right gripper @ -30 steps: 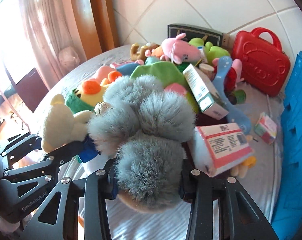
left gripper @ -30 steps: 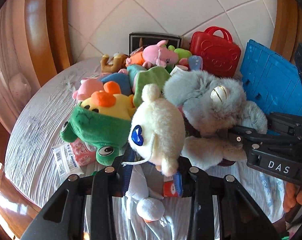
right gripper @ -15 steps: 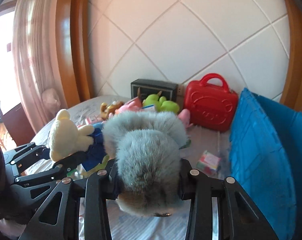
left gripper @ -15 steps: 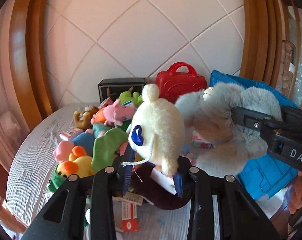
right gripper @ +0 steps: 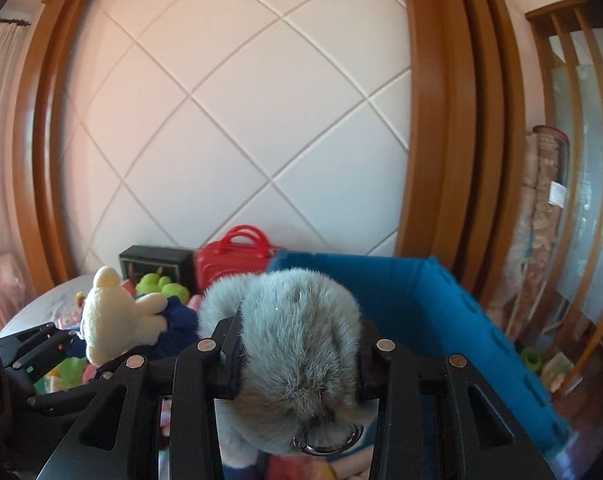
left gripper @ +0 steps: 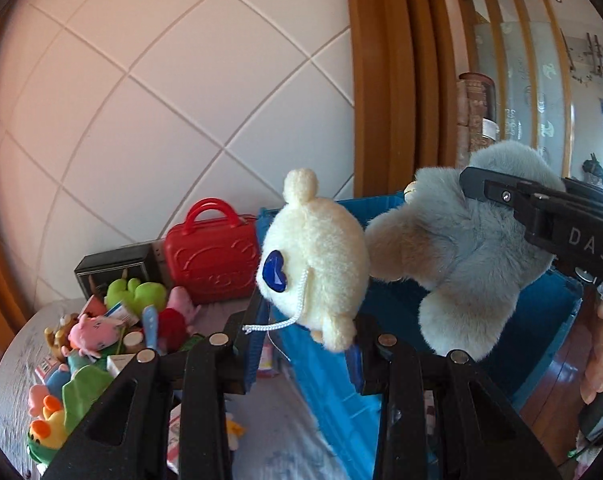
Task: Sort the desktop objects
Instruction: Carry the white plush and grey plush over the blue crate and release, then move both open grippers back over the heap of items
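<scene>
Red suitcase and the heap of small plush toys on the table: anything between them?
Nothing separate. In the left wrist view the heap's pink and red plush lies right in front of the red suitcase, with no bare gap visible between them.

right claw (left gripper: 481, 184) — white letters "DAS"

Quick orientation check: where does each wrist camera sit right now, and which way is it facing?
Left wrist: behind the left tongs, shut on the cream plush; faces the tiled wall, blue crate and right tongs; fingers of a hand show.
Right wrist: behind the right tongs, gripping the grey plush; faces the wall and crate; left tongs show.
Shared: both plushes, red case, crate.
</scene>
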Action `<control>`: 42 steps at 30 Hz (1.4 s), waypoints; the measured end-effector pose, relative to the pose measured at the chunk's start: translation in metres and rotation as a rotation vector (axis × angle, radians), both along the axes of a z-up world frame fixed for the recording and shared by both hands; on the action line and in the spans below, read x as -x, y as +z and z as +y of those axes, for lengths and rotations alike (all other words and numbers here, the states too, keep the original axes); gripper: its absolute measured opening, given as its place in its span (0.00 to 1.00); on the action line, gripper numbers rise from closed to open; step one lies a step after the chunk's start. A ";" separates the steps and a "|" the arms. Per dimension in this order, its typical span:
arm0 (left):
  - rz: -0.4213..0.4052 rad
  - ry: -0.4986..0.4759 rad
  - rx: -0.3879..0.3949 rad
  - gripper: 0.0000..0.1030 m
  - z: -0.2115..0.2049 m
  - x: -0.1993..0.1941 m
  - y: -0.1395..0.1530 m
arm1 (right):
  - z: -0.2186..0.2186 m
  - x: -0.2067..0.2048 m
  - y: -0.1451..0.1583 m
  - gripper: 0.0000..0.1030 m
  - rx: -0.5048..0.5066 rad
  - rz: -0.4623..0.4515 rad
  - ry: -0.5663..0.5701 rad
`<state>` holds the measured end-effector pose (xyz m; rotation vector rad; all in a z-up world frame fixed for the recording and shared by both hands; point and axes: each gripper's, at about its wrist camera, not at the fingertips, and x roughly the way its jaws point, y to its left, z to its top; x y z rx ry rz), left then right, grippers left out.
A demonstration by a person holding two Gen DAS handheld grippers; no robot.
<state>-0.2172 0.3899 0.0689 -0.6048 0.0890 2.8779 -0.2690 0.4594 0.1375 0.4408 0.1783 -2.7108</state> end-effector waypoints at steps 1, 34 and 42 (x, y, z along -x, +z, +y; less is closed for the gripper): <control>-0.008 -0.015 -0.001 0.33 0.015 0.003 0.000 | 0.015 0.004 -0.001 0.36 -0.006 -0.003 -0.022; -0.265 -0.027 0.090 0.76 0.142 0.010 -0.046 | 0.193 0.032 -0.079 1.00 -0.034 -0.145 -0.163; -0.198 0.040 0.041 0.76 0.099 -0.018 -0.038 | 0.173 0.003 -0.073 1.00 -0.017 -0.102 -0.115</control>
